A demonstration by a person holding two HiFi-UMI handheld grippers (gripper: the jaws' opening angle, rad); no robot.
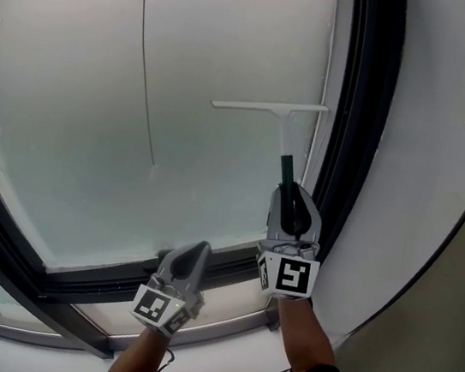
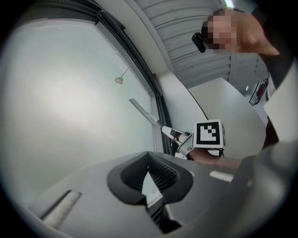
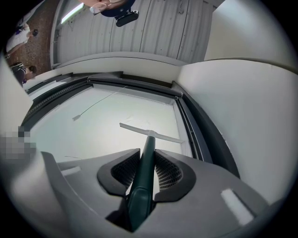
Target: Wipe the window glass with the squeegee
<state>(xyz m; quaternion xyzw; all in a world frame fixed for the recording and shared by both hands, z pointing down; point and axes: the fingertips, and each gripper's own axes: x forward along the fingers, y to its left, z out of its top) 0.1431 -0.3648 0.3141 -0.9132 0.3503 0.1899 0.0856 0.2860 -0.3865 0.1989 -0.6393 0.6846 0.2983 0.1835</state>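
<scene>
The squeegee has a white blade (image 1: pixel 270 107) and a dark green handle (image 1: pixel 286 173). Its blade lies level against the window glass (image 1: pixel 93 134), near the pane's upper right. My right gripper (image 1: pixel 293 197) is shut on the handle from below; the right gripper view shows the handle (image 3: pixel 143 174) clamped between the pads and the blade (image 3: pixel 150 133) on the glass. My left gripper (image 1: pixel 197 252) hangs lower left, by the bottom frame, shut and holding nothing (image 2: pixel 151 175). From the left gripper view the squeegee (image 2: pixel 142 111) and right gripper's marker cube (image 2: pixel 208 134) show at right.
A thin cord (image 1: pixel 147 81) hangs down the pane with a small pull at its end (image 1: pixel 153 164). A black window frame (image 1: pixel 360 113) borders the glass at right and bottom. White wall (image 1: pixel 443 169) lies to the right, a pale sill (image 1: pixel 220 326) below.
</scene>
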